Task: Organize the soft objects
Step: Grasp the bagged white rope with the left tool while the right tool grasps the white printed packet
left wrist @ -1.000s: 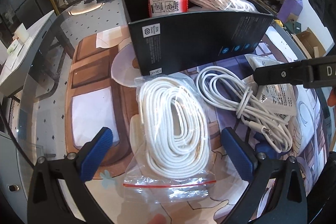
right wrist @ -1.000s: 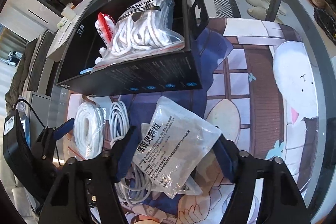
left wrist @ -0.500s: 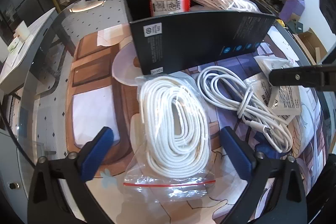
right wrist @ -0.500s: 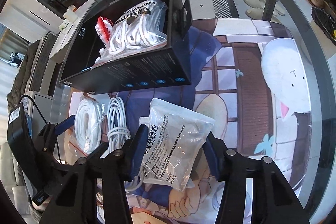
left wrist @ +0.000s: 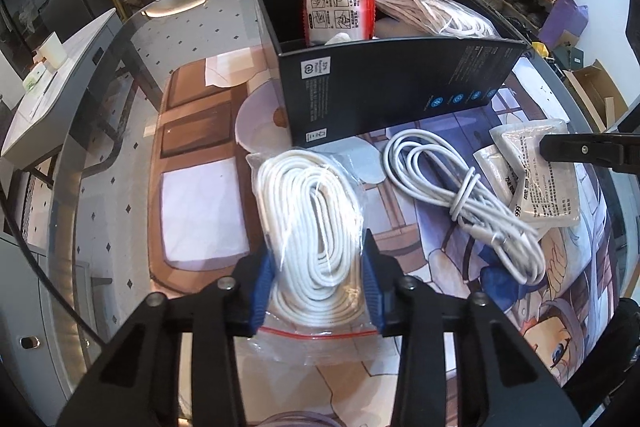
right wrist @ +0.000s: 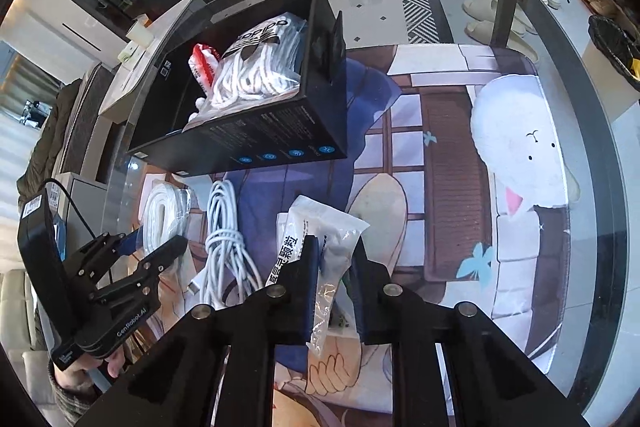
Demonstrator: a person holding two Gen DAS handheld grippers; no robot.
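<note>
We see the left claw (left wrist: 318, 283) clamped on the bagged white cord (left wrist: 310, 223): its jaws have just been closing, and the blue pads now press both flanks of the coil at its near end, the clear zip bag bulging between them. The bag lies on the bench (left wrist: 120, 115), on the picture mat, just in front of the black box (left wrist: 384, 95), which already holds a red-edged packet (left wrist: 340, 9) and another bag of cord (left wrist: 432, 11).

To the right of the bagged cord lies a loose white cable (left wrist: 460, 199), well apart from the left claw. Further right, the right claw (right wrist: 334, 277) has also just been closing and now pinches the white granule sachet (right wrist: 320, 247) between its pads; the sachet crumples upward and sticks out both beyond the fingertips and back toward the camera. A second sachet (left wrist: 490, 167) lies partly under it on the mat.
</note>
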